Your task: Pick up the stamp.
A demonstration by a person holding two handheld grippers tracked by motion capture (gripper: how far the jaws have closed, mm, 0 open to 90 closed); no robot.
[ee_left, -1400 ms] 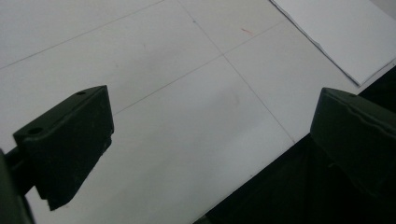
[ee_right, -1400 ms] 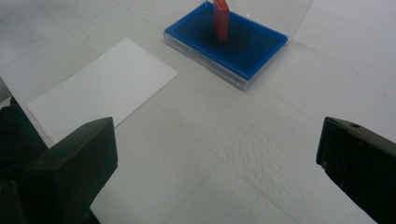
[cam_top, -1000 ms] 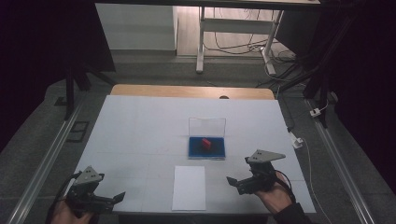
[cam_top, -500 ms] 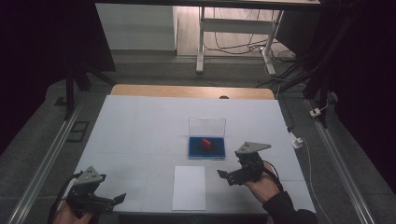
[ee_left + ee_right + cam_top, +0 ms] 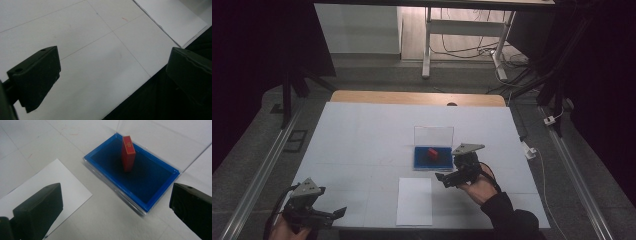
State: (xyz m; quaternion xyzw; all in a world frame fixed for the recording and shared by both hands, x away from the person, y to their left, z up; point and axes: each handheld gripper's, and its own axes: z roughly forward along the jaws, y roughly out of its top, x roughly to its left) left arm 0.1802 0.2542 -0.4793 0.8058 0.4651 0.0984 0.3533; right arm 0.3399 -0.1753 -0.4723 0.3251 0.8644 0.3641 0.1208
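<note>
A red block (image 5: 128,153) stands upright in a blue tray (image 5: 150,206) at the centre of the white table (image 5: 362,135), a sheet of paper (image 5: 414,201) lying just below it. The right gripper (image 5: 451,176) hovers at the tray's lower right, jaws spread and empty. The left gripper (image 5: 328,214) sits at the frame's lower left, jaws likewise spread.

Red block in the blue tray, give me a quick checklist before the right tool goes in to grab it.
1. Red block upright in the blue tray: ok.
2. Tray lid open, out of the way: ok.
3. Right tool open, holding nothing: ok.
4. Right tool beside the tray, not yet around the block: ok.
5. Left tool open, far off: ok.
6. Paper sheet apart from the tray: ok.
</note>
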